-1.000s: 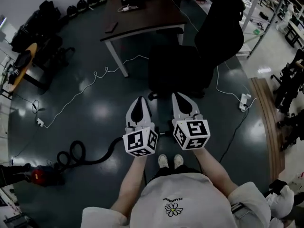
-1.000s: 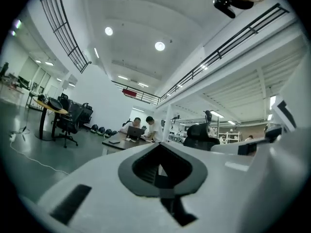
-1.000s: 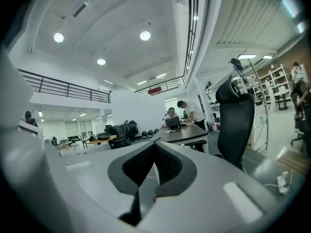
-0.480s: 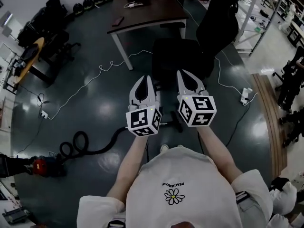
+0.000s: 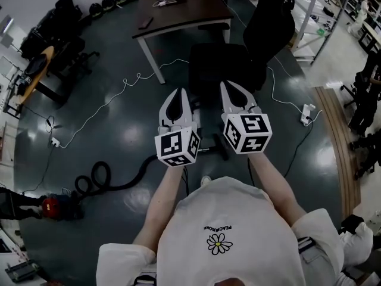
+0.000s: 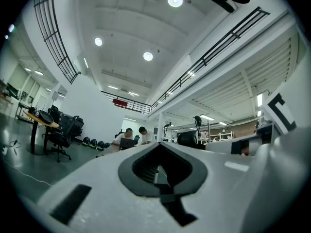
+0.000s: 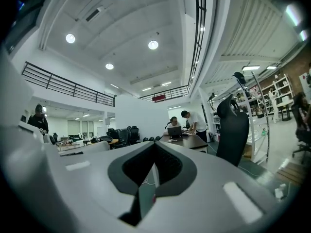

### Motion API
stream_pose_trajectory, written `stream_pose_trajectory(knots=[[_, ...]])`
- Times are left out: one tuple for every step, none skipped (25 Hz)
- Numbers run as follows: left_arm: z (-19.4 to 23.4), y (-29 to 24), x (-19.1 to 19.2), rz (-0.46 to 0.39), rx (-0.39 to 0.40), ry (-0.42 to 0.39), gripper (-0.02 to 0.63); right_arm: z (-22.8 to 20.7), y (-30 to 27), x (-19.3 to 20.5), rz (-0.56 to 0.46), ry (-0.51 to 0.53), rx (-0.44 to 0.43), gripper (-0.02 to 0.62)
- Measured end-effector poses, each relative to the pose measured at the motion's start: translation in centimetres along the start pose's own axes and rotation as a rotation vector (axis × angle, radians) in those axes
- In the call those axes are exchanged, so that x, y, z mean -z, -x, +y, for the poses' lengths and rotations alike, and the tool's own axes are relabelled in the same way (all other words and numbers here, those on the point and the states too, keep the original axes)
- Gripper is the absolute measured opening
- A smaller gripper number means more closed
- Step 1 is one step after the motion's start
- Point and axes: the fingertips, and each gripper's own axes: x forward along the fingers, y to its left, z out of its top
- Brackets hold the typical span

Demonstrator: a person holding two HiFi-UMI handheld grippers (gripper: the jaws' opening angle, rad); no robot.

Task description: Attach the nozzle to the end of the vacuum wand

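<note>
A dark bench [image 5: 190, 14] is seen on the floor. A phone [image 5: 144, 22] is laid on it, a black chair [image 5: 220, 70] is placed just before it, and a white cable [image 5: 138, 75] is trailed past its leg.

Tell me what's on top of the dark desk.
On the desk: a laptop at the far edge, a white cable near it, a small flat dark item by the left edge. Anything behind the laptop is covered.
</note>
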Motion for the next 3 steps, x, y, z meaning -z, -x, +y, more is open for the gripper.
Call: stream_pose_trajectory(knots=[[0.06,0.04,-0.14,-0.003,0.000,-0.002,0.000,0.14,-0.05,-0.14,-0.003,0.002,-0.003,0.006],[0.13,0.09,-0.31,-0.007,0.000,-0.003,0.000,0.31,-0.11,-0.29,-0.007,0.004,-0.007,0.006],[0.20,0.13,-0.48,-0.011,0.000,-0.004,0.000,0.48,-0.17,-0.46,-0.011,0.006,-0.010,0.006]])
